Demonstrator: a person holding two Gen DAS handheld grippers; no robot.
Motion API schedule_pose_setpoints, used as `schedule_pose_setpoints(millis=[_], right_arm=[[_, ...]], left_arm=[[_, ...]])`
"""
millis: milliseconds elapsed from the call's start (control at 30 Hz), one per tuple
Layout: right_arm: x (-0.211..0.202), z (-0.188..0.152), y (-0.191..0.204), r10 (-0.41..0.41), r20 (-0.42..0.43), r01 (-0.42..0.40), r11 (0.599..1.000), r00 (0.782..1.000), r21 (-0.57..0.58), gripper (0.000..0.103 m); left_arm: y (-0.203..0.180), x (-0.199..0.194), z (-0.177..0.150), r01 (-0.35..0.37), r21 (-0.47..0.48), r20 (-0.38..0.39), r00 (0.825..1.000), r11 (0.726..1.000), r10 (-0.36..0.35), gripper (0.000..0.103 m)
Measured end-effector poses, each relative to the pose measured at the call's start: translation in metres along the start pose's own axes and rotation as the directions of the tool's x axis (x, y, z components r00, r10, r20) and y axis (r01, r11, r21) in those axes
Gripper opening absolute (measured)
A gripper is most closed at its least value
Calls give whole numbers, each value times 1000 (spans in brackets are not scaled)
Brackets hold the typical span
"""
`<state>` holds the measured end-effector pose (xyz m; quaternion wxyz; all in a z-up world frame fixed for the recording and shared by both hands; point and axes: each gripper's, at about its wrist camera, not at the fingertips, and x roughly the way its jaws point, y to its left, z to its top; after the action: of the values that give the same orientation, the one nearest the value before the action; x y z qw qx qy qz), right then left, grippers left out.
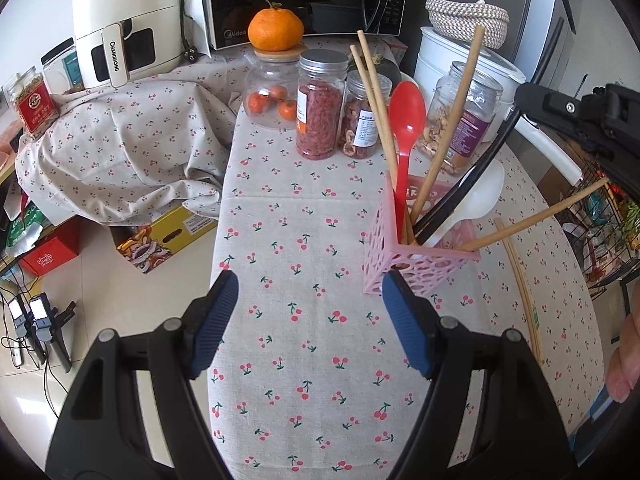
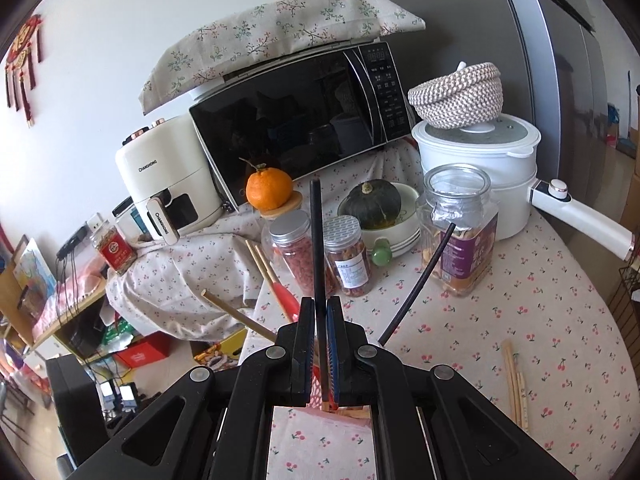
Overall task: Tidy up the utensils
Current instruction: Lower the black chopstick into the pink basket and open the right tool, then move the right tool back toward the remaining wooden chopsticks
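Observation:
A pink perforated utensil holder (image 1: 404, 268) stands on the cherry-print table. It holds a red spoon (image 1: 406, 120), a white spoon (image 1: 478, 196), wooden chopsticks (image 1: 448, 120) and black chopsticks (image 1: 472, 176). My left gripper (image 1: 308, 312) is open and empty, just in front of the holder. My right gripper (image 2: 319, 320) is shut on a black chopstick (image 2: 316, 240), held upright above the holder; it shows in the left wrist view (image 1: 576, 120) at the upper right. A second black chopstick (image 2: 420, 284) leans to the right. Two wooden chopsticks (image 1: 520, 288) lie on the table right of the holder, also in the right wrist view (image 2: 514, 380).
Jars of dried food (image 1: 320, 104) and a nut jar (image 2: 460, 232) stand behind the holder. A microwave (image 2: 296, 112), an air fryer (image 1: 124, 24), a white cooker (image 2: 476, 160), a pumpkin in a bowl (image 2: 374, 200) and an orange (image 1: 275, 30) stand at the back. A wire rack (image 1: 608, 232) stands at the right.

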<state>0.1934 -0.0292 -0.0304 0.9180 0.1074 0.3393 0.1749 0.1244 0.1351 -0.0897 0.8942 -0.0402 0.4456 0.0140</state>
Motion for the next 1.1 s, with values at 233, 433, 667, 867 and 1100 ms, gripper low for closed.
schedule_pose_setpoints(millis=[233,433,667,867,1100], right_arm=[[-33,6,0,-40,57,44,996,998,-73,40],[-80,5,-6,-91,125,110,982,988,-152,63],[-123,-6,-35,-178,186,210,963,966,-168,80],[-141,-21,-66,-223,204,257,954,953,-157,85],[-149,-34,-113,-244,158,258,963,957,-75,88]], left_arm=[[-13,-7,-1,25,28,20,999,999,-25,75],[-35,-13,-7,50,71,26,998,996,-52,76],[-63,-22,-18,75,126,37,996,989,-80,80],[-87,-25,-29,99,154,27,994,983,-104,81],[-123,-20,-45,96,212,41,993,973,-107,82]])
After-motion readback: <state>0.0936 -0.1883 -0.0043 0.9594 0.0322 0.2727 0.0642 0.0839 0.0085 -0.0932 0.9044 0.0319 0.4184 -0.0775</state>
